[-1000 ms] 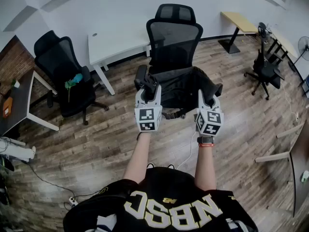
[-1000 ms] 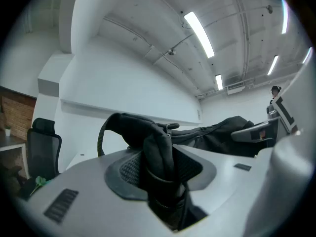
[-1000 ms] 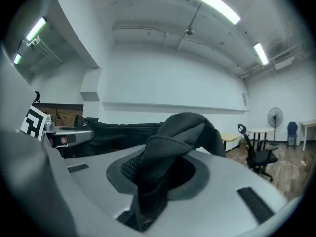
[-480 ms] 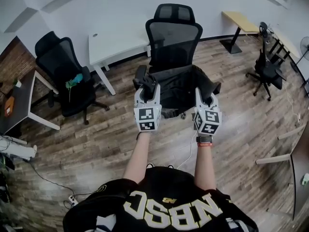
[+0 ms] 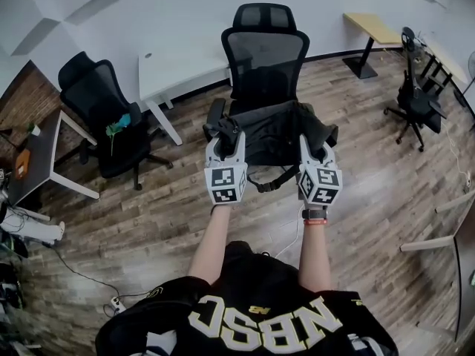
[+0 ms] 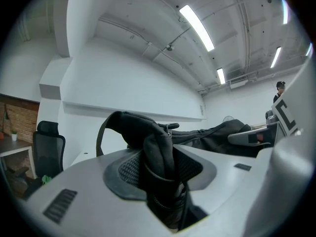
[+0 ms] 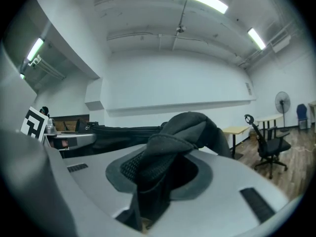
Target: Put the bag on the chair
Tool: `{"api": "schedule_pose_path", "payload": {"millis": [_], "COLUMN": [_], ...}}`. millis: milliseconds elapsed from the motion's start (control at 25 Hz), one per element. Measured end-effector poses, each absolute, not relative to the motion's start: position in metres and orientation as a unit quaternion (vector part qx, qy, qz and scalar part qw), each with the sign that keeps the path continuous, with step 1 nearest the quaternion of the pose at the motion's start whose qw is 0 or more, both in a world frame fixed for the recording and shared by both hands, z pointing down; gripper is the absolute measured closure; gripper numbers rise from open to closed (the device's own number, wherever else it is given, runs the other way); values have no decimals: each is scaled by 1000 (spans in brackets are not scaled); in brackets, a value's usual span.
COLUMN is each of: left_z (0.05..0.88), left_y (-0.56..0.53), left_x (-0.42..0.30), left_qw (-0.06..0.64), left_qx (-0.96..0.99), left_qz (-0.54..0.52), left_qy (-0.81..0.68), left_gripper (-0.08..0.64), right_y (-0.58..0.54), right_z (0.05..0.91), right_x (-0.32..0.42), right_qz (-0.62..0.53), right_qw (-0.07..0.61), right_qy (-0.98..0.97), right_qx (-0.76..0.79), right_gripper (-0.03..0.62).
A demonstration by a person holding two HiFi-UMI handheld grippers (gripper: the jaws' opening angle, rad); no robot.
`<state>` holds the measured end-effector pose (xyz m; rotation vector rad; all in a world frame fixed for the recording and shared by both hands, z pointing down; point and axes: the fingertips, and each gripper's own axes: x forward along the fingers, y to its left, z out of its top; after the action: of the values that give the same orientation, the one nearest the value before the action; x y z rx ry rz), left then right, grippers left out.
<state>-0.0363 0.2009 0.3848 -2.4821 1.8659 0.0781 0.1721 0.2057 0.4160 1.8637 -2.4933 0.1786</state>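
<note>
A black bag (image 5: 276, 133) hangs stretched between my two grippers, over the seat of a black mesh office chair (image 5: 266, 59). My left gripper (image 5: 227, 136) is shut on the bag's left end, a bunched strap and fabric (image 6: 157, 154) pinched between its pads. My right gripper (image 5: 315, 145) is shut on the bag's right end, folded black cloth (image 7: 163, 169) gripped in its jaws. A loose strap (image 5: 272, 183) dangles below the bag. Whether the bag touches the seat is hidden by the bag itself.
A second black chair (image 5: 104, 113) with a green thing on its seat stands at the left. A white table (image 5: 178, 69) sits behind and left of the mesh chair. More desks and a chair (image 5: 413, 99) are at the right. Cables lie on the wood floor.
Both grippers and the bag have shifted slightly forward toward the chair's seat. The grips on the bag are unchanged.
</note>
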Motion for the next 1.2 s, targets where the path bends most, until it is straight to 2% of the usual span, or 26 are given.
{"api": "schedule_pose_path", "payload": {"millis": [360, 1200], "left_z": [405, 386], "left_y": [169, -84], "left_x": [-36, -78], "left_qw": [-9, -33], "left_qx": [-801, -819], "left_qz": [19, 52], "left_qy": [598, 570], "left_gripper": [382, 377], "right_y": [174, -58], "right_z": [445, 433], "right_x": [170, 128], "right_qz": [94, 109], "right_qw": [19, 19], "right_qy": [-795, -775], "right_qx": [599, 622], "right_gripper": [474, 463]}}
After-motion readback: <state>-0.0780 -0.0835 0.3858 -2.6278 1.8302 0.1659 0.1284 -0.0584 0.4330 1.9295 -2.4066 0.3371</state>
